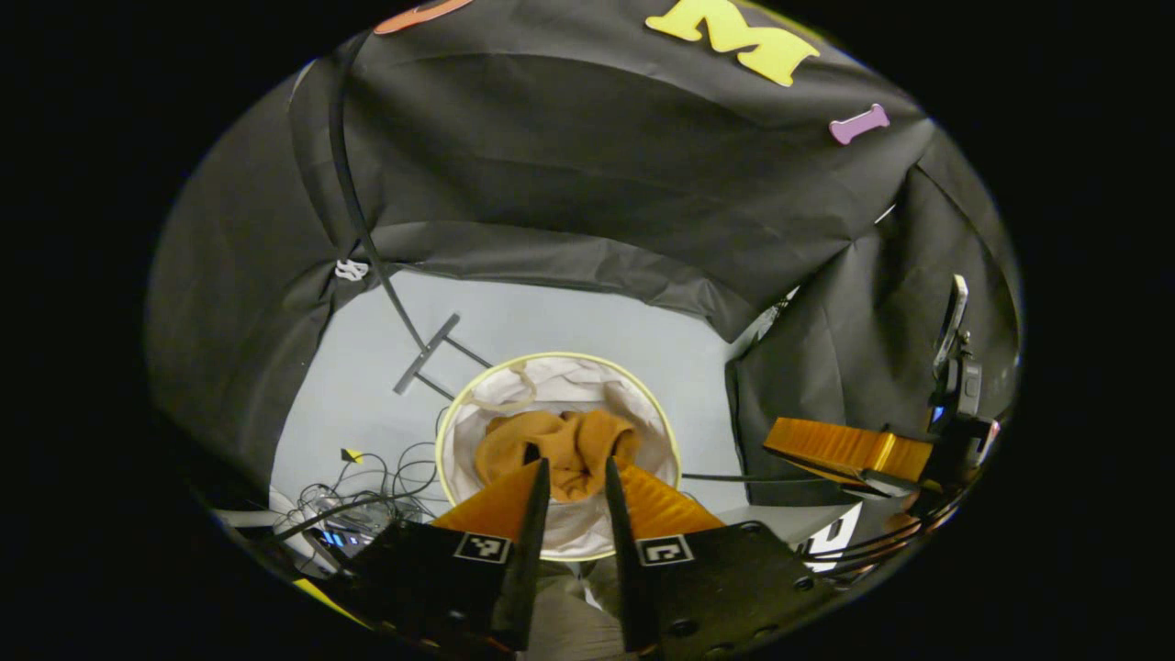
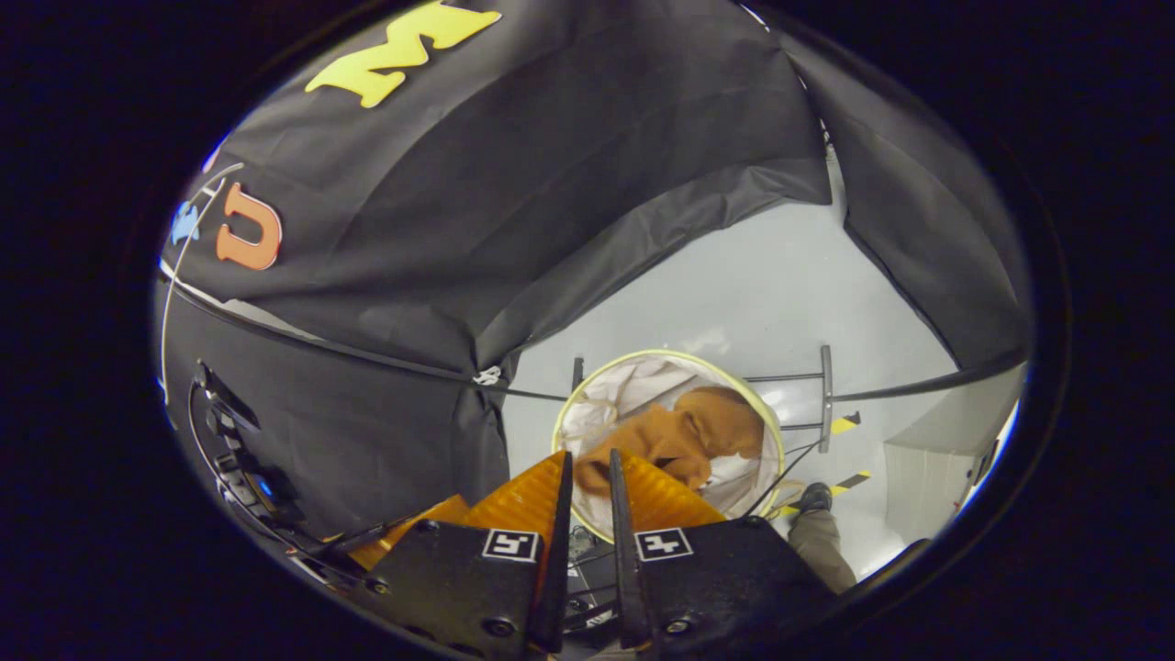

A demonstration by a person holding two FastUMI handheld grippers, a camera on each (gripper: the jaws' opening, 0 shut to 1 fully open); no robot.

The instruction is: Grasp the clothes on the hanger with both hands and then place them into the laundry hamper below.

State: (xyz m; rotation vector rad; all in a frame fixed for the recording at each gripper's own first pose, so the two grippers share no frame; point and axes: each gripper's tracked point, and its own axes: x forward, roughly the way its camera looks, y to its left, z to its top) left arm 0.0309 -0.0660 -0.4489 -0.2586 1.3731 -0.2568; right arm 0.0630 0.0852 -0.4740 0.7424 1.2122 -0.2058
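A mustard-orange garment (image 1: 560,445) lies crumpled inside the round laundry hamper (image 1: 464,404), which has a white liner and a pale yellow rim and stands on the grey floor. My left gripper (image 1: 576,466) hangs well above the hamper and points down at it. Its fingers are drawn close with only a narrow slit, and nothing is between them. In the right gripper view the same garment (image 2: 688,436) fills the hamper (image 2: 574,404). My right gripper (image 2: 588,456) is also high above it, fingers close together and empty. It also appears from the side in the left gripper view as the right gripper (image 1: 780,445).
The clothes rack's dark pole and foot (image 1: 424,355) stand just behind the hamper; its base bars (image 2: 826,395) cross the floor. A tangle of cables (image 1: 367,487) lies left of the hamper. A person's trouser leg and shoe (image 2: 814,514) are beside it. Black cloth walls surround the floor.
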